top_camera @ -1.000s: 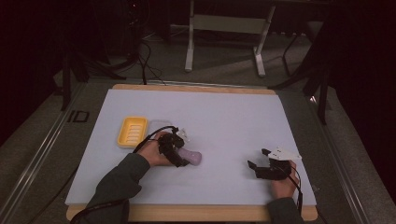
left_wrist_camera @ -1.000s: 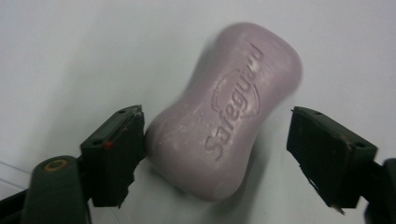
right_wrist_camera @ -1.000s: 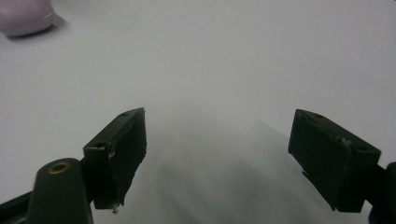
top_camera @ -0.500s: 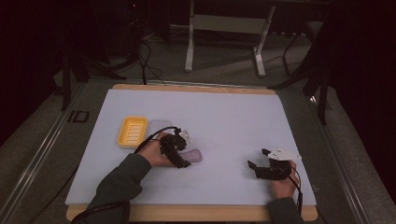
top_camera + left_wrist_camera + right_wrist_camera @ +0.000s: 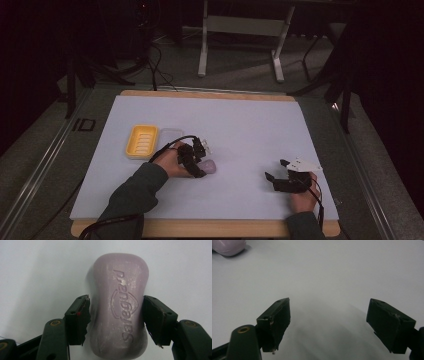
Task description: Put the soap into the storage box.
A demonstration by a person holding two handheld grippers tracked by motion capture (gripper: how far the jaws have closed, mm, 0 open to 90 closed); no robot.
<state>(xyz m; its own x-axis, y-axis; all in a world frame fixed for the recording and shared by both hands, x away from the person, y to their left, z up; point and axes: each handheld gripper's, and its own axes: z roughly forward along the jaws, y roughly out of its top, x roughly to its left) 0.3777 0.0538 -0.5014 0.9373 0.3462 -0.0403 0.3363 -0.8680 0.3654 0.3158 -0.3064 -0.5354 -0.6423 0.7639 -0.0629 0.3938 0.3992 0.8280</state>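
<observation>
The left gripper view reads the stamped brand on a lilac soap (image 5: pixel 119 307); the high view gives just its pale shape. A yellow tray (image 5: pixel 142 140) sits empty on the table (image 5: pixel 250 125). The left gripper (image 5: pixel 115 315), jaws just closing, pinches the soap's waist. The right gripper (image 5: pixel 328 320) rests spread wide, well apart.

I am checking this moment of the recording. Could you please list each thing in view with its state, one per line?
Soap bar: lies flat on the white table, embossed side up, between the left tongs' pads.
Left tongs: have just been closing, pads now on the soap's sides.
Right tongs: open, nothing between them.
Yellow soap dish: empty, on the table.
</observation>
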